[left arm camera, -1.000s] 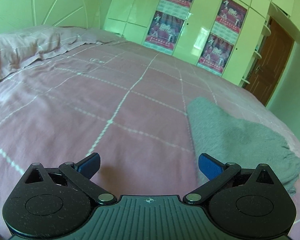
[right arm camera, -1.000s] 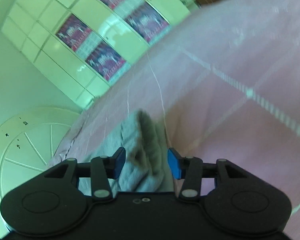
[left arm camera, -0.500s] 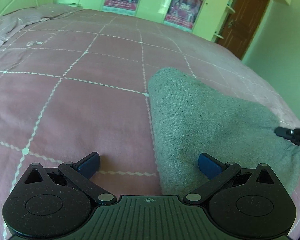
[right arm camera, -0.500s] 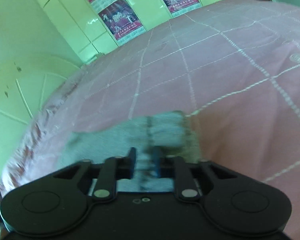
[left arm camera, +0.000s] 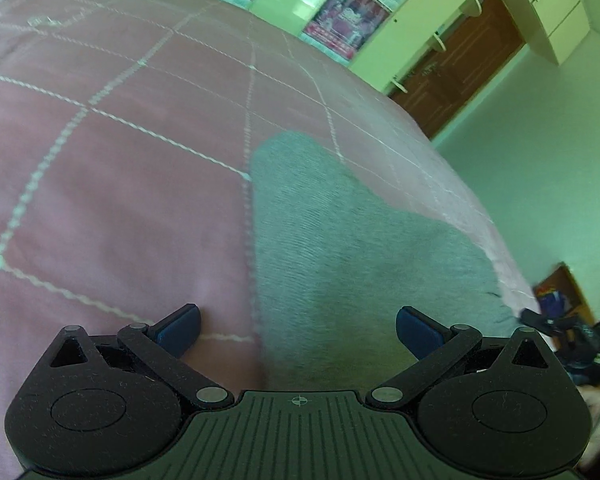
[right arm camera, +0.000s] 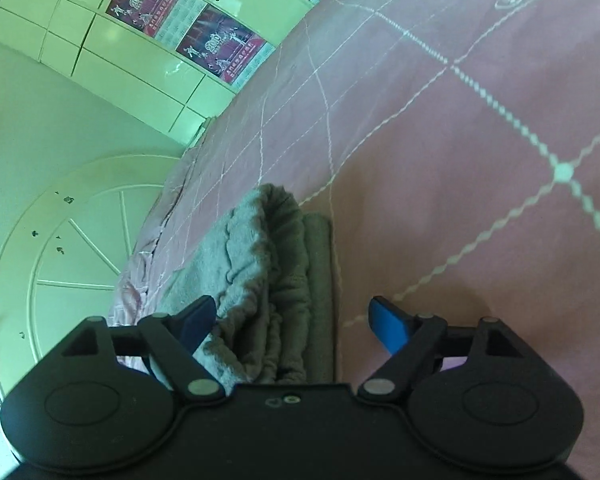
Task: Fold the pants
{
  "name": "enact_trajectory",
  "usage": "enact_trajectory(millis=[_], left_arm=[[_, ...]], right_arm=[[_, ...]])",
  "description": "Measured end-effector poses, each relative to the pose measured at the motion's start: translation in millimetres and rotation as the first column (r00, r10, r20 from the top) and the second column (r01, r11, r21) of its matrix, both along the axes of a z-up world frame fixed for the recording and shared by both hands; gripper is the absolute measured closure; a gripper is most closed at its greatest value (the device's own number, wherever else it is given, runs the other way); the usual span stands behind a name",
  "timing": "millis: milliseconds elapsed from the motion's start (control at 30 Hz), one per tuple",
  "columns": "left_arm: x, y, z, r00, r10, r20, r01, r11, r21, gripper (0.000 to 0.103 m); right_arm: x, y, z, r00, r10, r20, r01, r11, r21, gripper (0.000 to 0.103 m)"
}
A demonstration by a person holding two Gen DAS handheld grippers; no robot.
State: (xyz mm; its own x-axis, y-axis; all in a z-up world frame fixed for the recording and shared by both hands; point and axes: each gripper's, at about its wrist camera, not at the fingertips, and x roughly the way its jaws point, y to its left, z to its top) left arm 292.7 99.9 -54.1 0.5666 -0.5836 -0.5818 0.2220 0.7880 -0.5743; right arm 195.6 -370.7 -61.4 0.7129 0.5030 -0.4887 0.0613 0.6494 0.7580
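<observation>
Grey pants (left arm camera: 340, 264) lie folded flat on the pink bed cover (left arm camera: 112, 184). My left gripper (left arm camera: 298, 330) is open just above their near edge, with the left fingertip over bare cover. In the right wrist view the pants (right arm camera: 268, 280) show a bunched, gathered end with stacked layers. My right gripper (right arm camera: 292, 320) is open, its fingers on either side of that end and holding nothing. The right gripper's dark tip (left arm camera: 540, 320) shows at the pants' far right corner in the left wrist view.
The bed cover (right arm camera: 460, 160) has a white grid pattern. Pale wardrobes with posters (left arm camera: 348, 28) and a brown door (left arm camera: 460, 64) stand beyond the bed. The bed's right edge drops to a floor with clutter (left arm camera: 560, 296). A white round headboard (right arm camera: 60, 248) lies to the left.
My right gripper was shut on the pants' edge half a second ago and has opened, letting go. My left gripper stayed open and swung right and closer over the pants.
</observation>
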Motion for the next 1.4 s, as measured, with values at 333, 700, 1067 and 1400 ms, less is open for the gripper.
enact_trajectory(millis=[333,700,1067,1400], left_arm=[[43.0,-4.0,-27.4,0.986,-0.081,-0.147,0.043,0.970,-0.241,0.020],[78.2,-12.0,-61.3,0.956,-0.144,-0.255,0.023,0.906,-0.422,0.052],[78.7,-11.7,-48.5,0.989,-0.101,-0.104,0.018,0.794,-0.608,0.076],[212.9,25.7,-29.3,0.997,-0.002,-0.073,-0.035,0.866,-0.498,0.075]], right_arm=[[21.5,2.8,-17.2,0.991,0.126,-0.042,-0.117,0.978,0.173,0.027],[49.2,8.4,-27.8,0.976,0.207,-0.061,-0.185,0.948,0.261,0.052],[80.3,14.1,26.2,0.958,0.266,0.105,-0.285,0.923,0.258,0.063],[228.7,47.0,15.2,0.965,0.241,0.107,-0.261,0.929,0.261,0.066]])
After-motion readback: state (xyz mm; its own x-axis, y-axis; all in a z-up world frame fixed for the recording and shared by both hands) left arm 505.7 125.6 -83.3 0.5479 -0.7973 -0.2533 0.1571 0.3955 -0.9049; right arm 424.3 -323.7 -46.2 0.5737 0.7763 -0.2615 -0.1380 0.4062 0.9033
